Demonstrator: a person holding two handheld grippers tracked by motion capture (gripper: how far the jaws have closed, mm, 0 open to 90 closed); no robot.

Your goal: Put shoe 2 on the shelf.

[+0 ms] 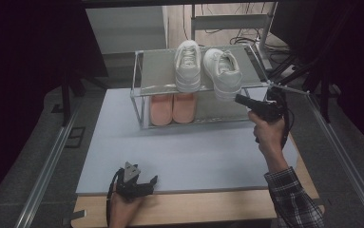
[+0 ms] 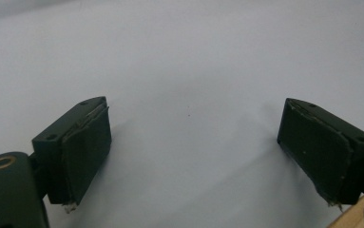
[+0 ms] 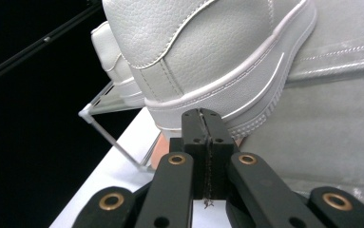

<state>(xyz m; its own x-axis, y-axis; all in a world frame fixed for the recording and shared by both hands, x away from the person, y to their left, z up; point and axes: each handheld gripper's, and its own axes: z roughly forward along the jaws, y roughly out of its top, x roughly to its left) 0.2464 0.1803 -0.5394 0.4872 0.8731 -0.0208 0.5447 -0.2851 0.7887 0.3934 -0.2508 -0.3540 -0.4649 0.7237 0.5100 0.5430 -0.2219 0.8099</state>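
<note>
Right gripper view: right tongs (image 3: 202,116) pressed together, empty, tips at the heel of the white shoe (image 3: 208,52) on the rack's (image 1: 144,90) top shelf, centre frame. Left tongs (image 2: 194,142) spread wide over the table (image 2: 194,57).

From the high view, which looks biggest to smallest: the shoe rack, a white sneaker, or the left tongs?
1. Clear two-shelf shoe rack.
2. White leather sneaker at right.
3. Black left tongs, though they sit nearer the camera, so this ranking is unsure.

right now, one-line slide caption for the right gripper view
Right gripper, jaws shut, at the heel of a white sneaker on the rack's top shelf.
</note>
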